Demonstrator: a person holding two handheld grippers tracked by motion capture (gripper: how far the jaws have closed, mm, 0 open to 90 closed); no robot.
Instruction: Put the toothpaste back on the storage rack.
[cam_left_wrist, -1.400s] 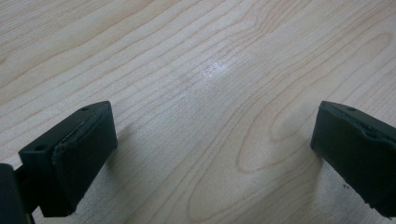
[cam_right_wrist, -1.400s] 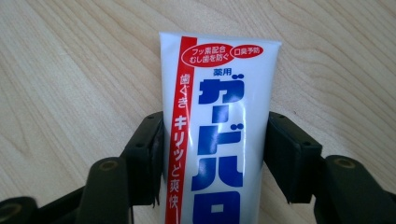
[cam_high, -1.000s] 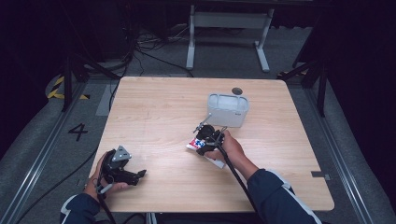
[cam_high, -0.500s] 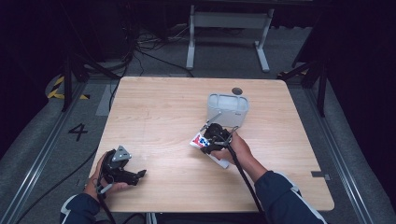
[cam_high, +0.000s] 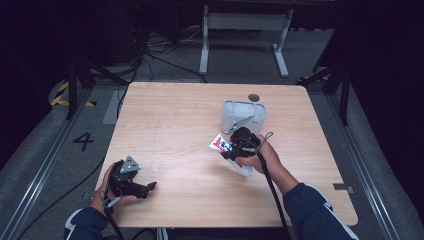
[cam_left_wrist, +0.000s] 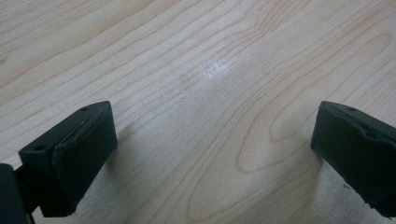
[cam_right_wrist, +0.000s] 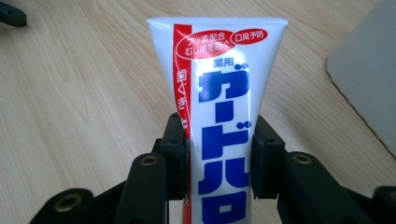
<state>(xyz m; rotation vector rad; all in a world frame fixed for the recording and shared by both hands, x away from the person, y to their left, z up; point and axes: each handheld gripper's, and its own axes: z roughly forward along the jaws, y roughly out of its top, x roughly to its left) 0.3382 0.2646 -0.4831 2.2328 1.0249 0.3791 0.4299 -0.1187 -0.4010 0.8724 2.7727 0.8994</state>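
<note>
Now the right gripper stands clamped on a white plastic toothpaste tube with blue and red print.

Its two black jaws press the tube's sides partway along, so the flat crimped end juts out beyond them, above the pale wooden table and near a grey open-topped plastic holder. Large blue Japanese characters run down the tube; red ovals near the crimp hold small white Japanese writing. Meanwhile the left gripper rests near the table's front edge, jaws wide apart over bare wood.
</note>
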